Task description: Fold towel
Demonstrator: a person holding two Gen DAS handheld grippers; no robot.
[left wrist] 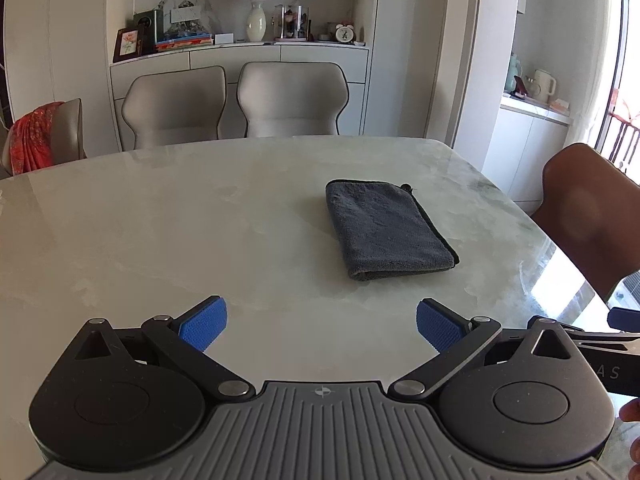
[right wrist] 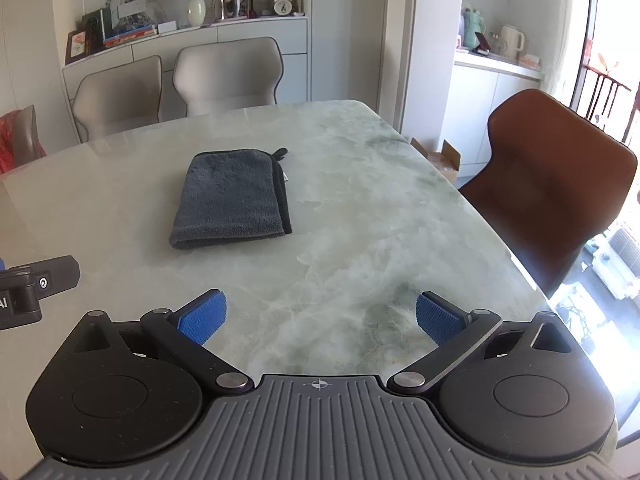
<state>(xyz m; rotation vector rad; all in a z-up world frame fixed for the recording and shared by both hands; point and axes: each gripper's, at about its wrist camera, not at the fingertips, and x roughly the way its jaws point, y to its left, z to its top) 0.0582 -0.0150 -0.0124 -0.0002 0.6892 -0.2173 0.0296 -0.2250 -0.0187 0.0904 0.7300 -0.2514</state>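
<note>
Both grippers, left gripper point(left wrist: 322, 326) and right gripper point(right wrist: 321, 322), are hovering with jaws spread wide and holding nothing, well back from the grey microfibre towel point(left wrist: 388, 229), which is lying folded mid-table point(left wrist: 160, 220), seemingly finished.

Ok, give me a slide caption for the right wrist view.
Open right gripper above marble table, apart from folded grey towel; brown chair alongside.

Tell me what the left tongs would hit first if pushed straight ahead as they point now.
Probably nothing on the table: the open left tongs aim over bare marble table, passing left of the folded grey towel. Beyond lies the beige chair, though depth is unclear.
</note>
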